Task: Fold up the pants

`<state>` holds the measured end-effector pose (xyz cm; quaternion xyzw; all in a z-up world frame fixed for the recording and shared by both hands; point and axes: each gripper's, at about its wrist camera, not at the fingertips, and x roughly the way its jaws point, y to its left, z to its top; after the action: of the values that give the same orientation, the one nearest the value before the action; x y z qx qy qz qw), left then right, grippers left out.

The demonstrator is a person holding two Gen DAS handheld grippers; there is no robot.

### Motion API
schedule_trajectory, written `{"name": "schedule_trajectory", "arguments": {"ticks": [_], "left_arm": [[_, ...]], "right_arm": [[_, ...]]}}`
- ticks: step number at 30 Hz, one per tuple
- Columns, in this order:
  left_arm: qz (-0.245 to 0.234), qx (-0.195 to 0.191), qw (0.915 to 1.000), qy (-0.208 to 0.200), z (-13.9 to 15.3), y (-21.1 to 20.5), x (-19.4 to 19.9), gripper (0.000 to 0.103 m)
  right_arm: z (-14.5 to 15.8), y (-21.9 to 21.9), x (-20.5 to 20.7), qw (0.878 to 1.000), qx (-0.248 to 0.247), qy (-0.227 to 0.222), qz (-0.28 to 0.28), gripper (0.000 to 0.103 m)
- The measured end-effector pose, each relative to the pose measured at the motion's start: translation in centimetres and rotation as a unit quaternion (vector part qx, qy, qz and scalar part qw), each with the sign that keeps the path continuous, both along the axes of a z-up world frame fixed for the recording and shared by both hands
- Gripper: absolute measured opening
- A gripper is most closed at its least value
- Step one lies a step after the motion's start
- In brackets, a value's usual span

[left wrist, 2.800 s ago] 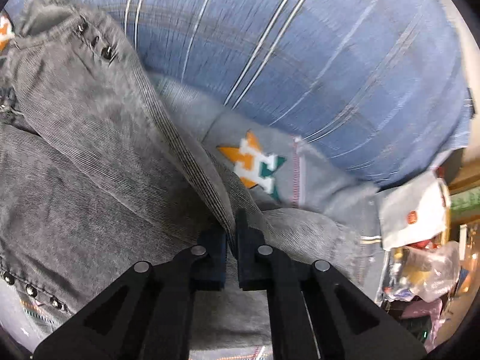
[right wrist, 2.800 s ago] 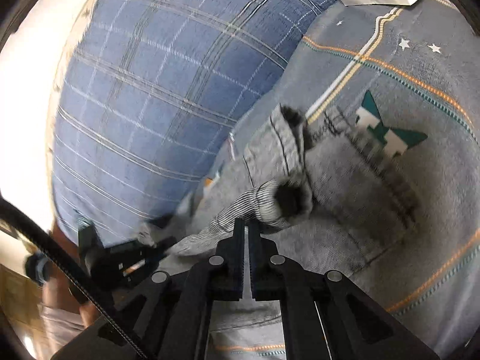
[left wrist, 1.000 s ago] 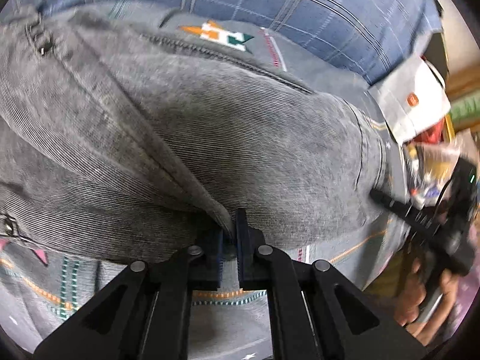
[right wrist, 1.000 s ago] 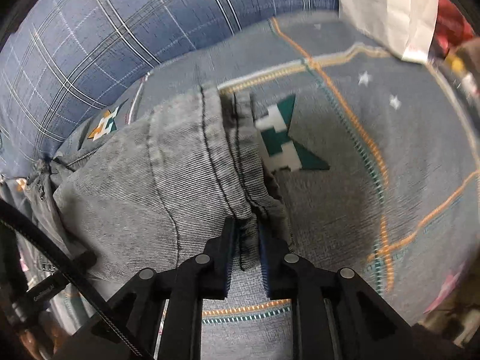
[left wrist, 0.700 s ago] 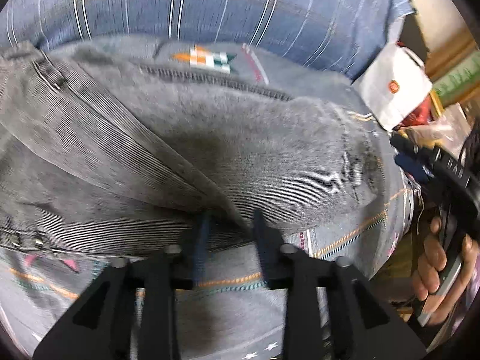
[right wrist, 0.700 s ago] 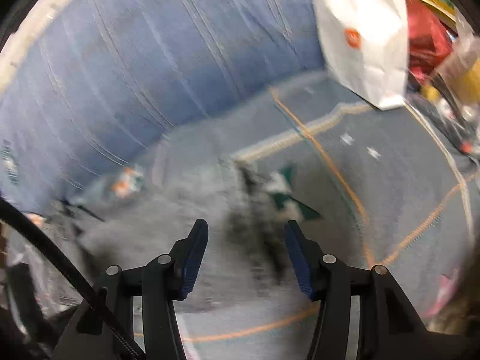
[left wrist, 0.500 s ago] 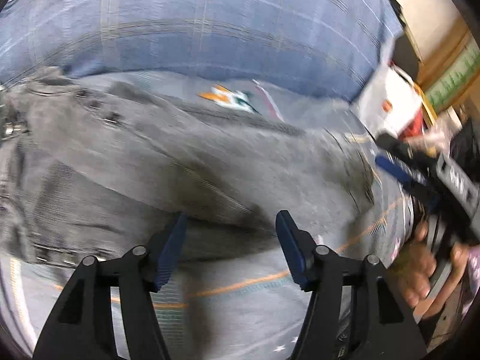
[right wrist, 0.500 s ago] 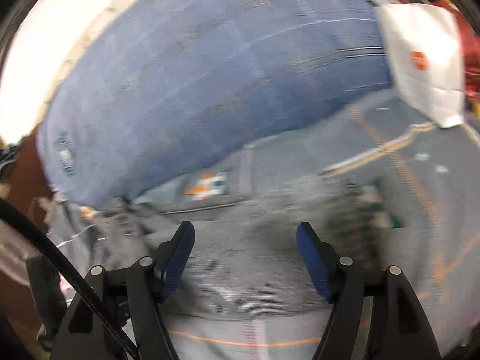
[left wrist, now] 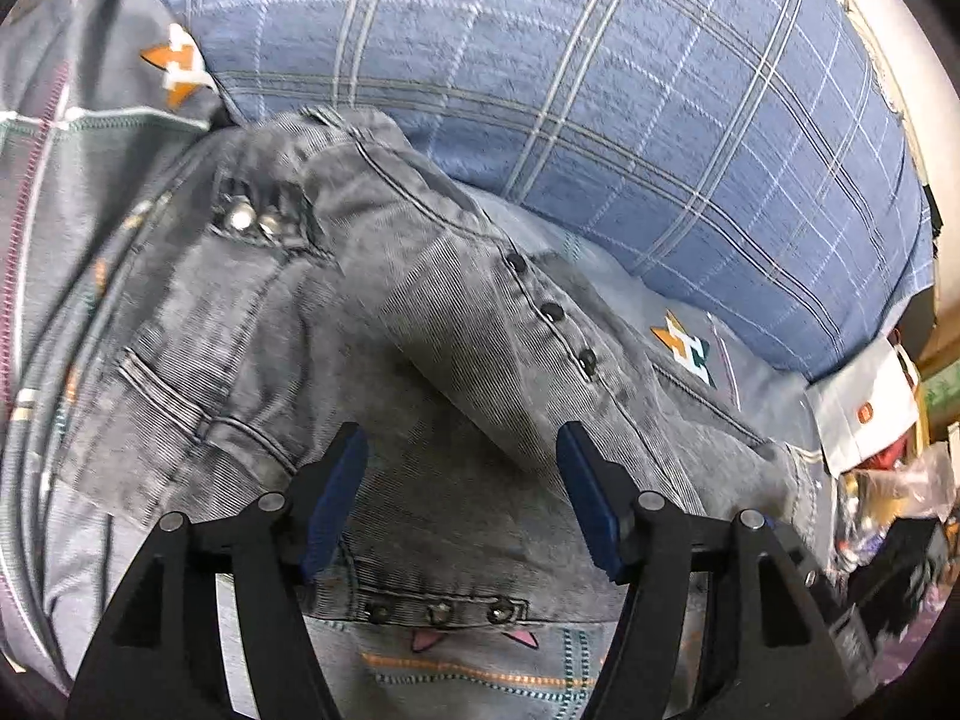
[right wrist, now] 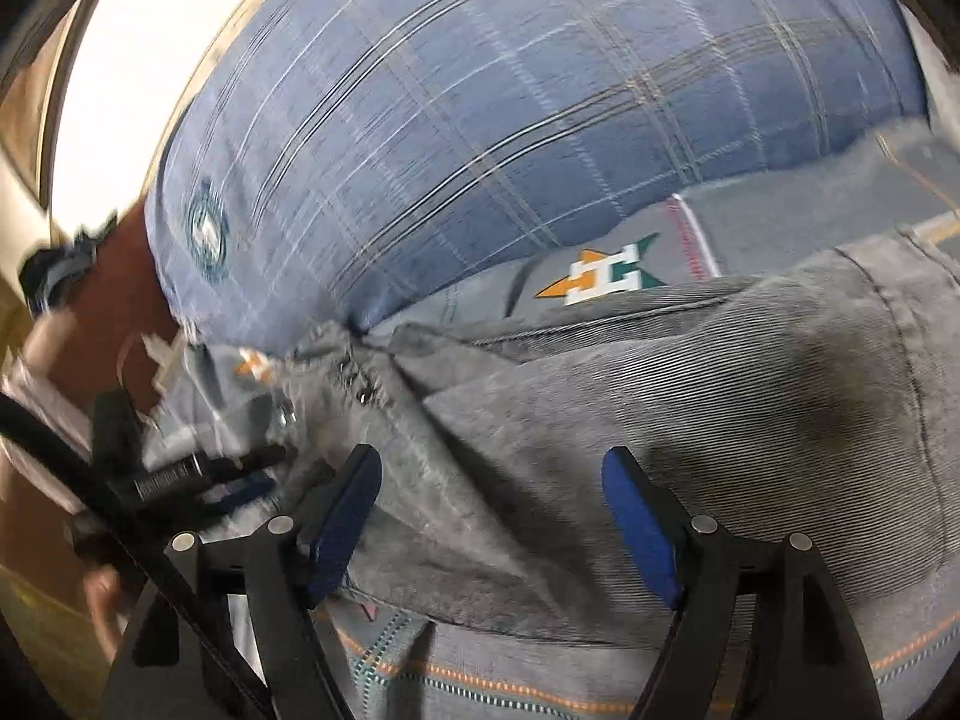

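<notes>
Grey denim pants point(left wrist: 420, 324) lie folded over on a grey patterned bedspread point(left wrist: 480, 672), with snap buttons along a seam and the waistband towards the left. My left gripper point(left wrist: 462, 486) is open and empty just above the pants near the waist. In the right wrist view the pants point(right wrist: 690, 420) fill the lower half, and my right gripper point(right wrist: 492, 516) is open and empty above the folded leg. The left gripper also shows in the right wrist view point(right wrist: 198, 480) at the lower left.
A large blue plaid pillow point(left wrist: 600, 90) lies behind the pants, also in the right wrist view point(right wrist: 510, 90). A white bag point(left wrist: 864, 420) and cluttered items point(left wrist: 888, 504) sit at the far right edge of the bed. A black cable point(right wrist: 120, 528) crosses the right wrist view's lower left.
Both grippers let go of the pants, opened wide and drew back. The left view swung towards the waist, the right view towards the pillow and the left hand.
</notes>
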<state>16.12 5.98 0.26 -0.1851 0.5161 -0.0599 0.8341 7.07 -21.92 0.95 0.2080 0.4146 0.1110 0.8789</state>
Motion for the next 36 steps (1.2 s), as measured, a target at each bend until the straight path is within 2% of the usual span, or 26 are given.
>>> {"name": "schedule_trajectory", "arguments": {"ticks": [3, 5, 10, 13, 17, 19, 22, 25, 26, 27, 32, 36], "left_arm": [[0.002, 0.011, 0.9999, -0.008, 0.4, 0.3, 0.3, 0.065], [0.015, 0.017, 0.9997, -0.006, 0.6, 1.1, 0.5, 0.065], [0.04, -0.016, 0.9991, 0.005, 0.4, 3.6, 1.0, 0.065], [0.057, -0.011, 0.9983, 0.004, 0.7, 4.6, 1.0, 0.065], [0.077, 0.015, 0.9969, -0.008, 1.2, 4.8, 0.7, 0.065], [0.075, 0.031, 0.9965, -0.018, 1.6, 4.4, 0.5, 0.065], [0.067, 0.03, 0.9971, -0.022, 1.8, 4.2, 0.5, 0.065], [0.07, 0.028, 0.9968, -0.026, 2.1, 4.5, 0.3, 0.065], [0.071, 0.03, 0.9967, -0.027, 2.1, 4.5, 0.2, 0.065], [0.073, 0.033, 0.9964, -0.027, 2.1, 4.5, 0.2, 0.065], [0.092, 0.073, 0.9915, -0.055, 3.0, 4.1, -0.6, 0.065], [0.092, 0.09, 0.9887, -0.077, 3.8, 3.7, -1.1, 0.065]], "right_arm": [[0.5, 2.2, 0.0, 0.999, -0.03, -0.016, 0.016, 0.085], [0.2, 3.7, 1.1, 0.998, -0.054, 0.009, 0.033, 0.085], [-1.0, 7.0, 5.7, 0.991, -0.046, 0.075, 0.104, 0.085], [-1.4, 9.6, 8.6, 0.985, -0.041, 0.102, 0.133, 0.084], [-1.8, 11.0, 12.1, 0.984, -0.065, 0.114, 0.122, 0.073], [-2.4, 11.1, 13.8, 0.984, -0.072, 0.122, 0.111, 0.073], [-3.8, 11.3, 16.1, 0.98, -0.043, 0.149, 0.126, 0.071], [-4.5, 12.1, 16.7, 0.975, -0.026, 0.159, 0.151, 0.052], [-4.4, 12.4, 16.5, 0.974, -0.032, 0.159, 0.158, 0.033], [-4.2, 12.8, 16.3, 0.973, -0.035, 0.157, 0.163, 0.021], [-1.2, 14.0, 12.8, 0.974, -0.044, 0.103, 0.195, 0.018], [-0.2, 15.1, 10.1, 0.971, -0.047, 0.085, 0.217, 0.017]]}}
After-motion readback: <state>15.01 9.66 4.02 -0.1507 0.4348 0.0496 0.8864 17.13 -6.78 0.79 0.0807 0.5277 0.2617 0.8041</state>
